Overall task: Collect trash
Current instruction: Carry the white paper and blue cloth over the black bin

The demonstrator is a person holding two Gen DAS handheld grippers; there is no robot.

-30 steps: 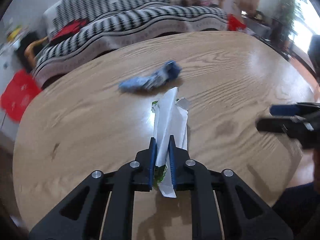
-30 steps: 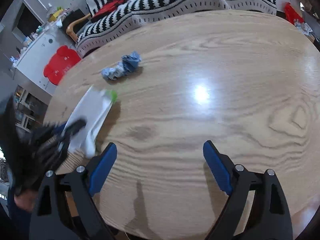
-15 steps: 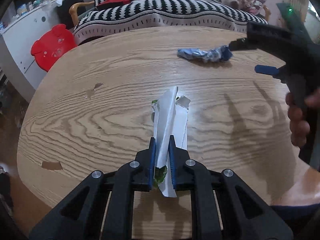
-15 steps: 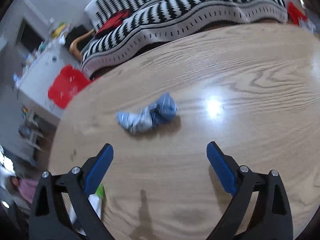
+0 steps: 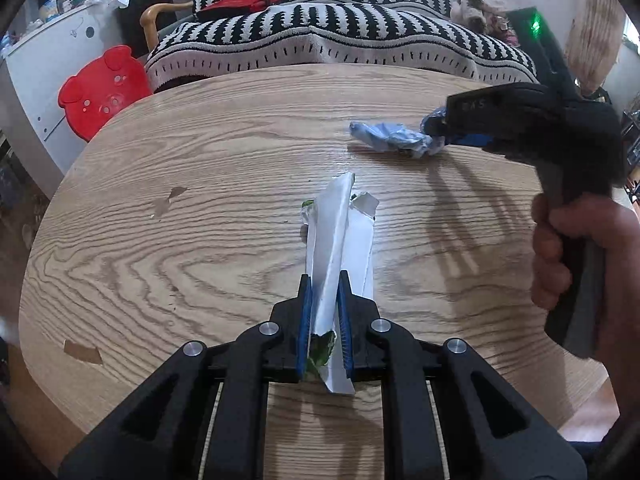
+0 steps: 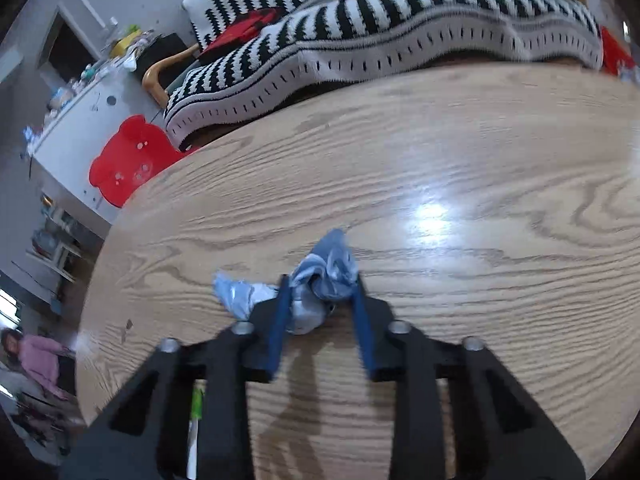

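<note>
My left gripper (image 5: 324,292) is shut on a white and green torn wrapper (image 5: 340,236) and holds it just above the round wooden table (image 5: 200,184). A crumpled blue wrapper (image 6: 320,276) lies on the table. My right gripper (image 6: 320,284) is closed around its right end, with the jaws touching it on both sides. In the left wrist view the blue wrapper (image 5: 392,140) sits at the far right with my right gripper (image 5: 440,124) on it, held by a hand.
A black and white striped sofa (image 5: 340,40) stands behind the table. A red pig-shaped stool (image 5: 104,92) and a white cabinet (image 5: 36,64) are at the left. Small paper scraps (image 5: 82,351) lie near the table's left edge.
My right gripper moved forward over the table and closed from wide open onto the blue wrapper. My left gripper kept holding the white wrapper and turned slightly left.
</note>
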